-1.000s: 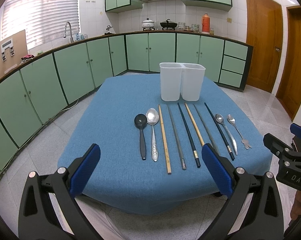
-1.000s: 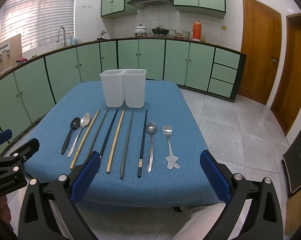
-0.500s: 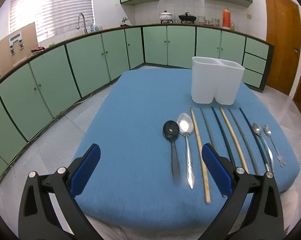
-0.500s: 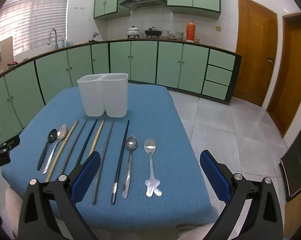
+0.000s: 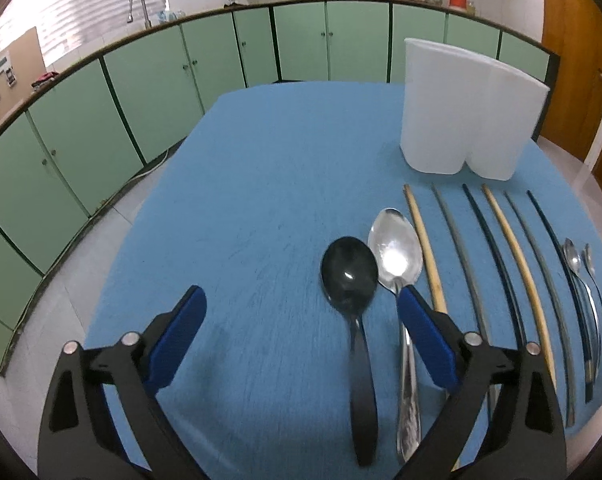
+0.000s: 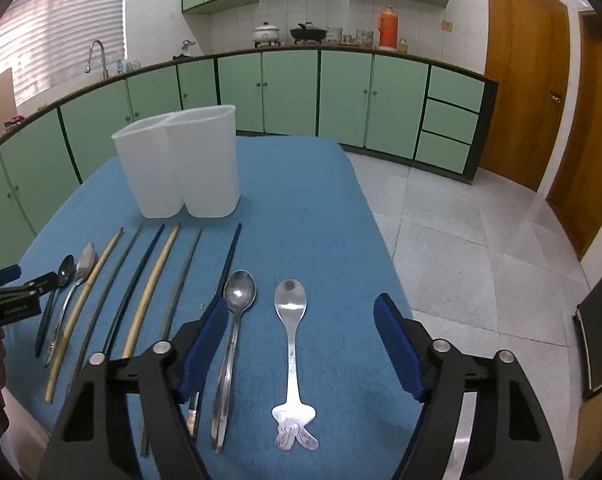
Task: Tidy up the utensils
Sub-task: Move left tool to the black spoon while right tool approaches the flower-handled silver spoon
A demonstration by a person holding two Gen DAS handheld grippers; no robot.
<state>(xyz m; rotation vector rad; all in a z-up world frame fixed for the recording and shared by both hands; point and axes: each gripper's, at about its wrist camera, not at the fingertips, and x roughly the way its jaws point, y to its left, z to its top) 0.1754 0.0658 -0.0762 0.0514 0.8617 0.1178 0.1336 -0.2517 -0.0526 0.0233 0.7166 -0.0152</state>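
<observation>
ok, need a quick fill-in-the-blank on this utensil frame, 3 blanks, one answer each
1. The leftmost utensil in the row is a ____ spoon.
2. The white holder has ____ compartments.
3. Between the open fingers of the right gripper lie two ____.

Missing words: black; two; spoons

Green cabinets point(image 6: 293, 96), white tiled walls point(image 6: 301, 12), wooden door point(image 6: 521, 80), pale floor point(image 6: 461, 240)
</observation>
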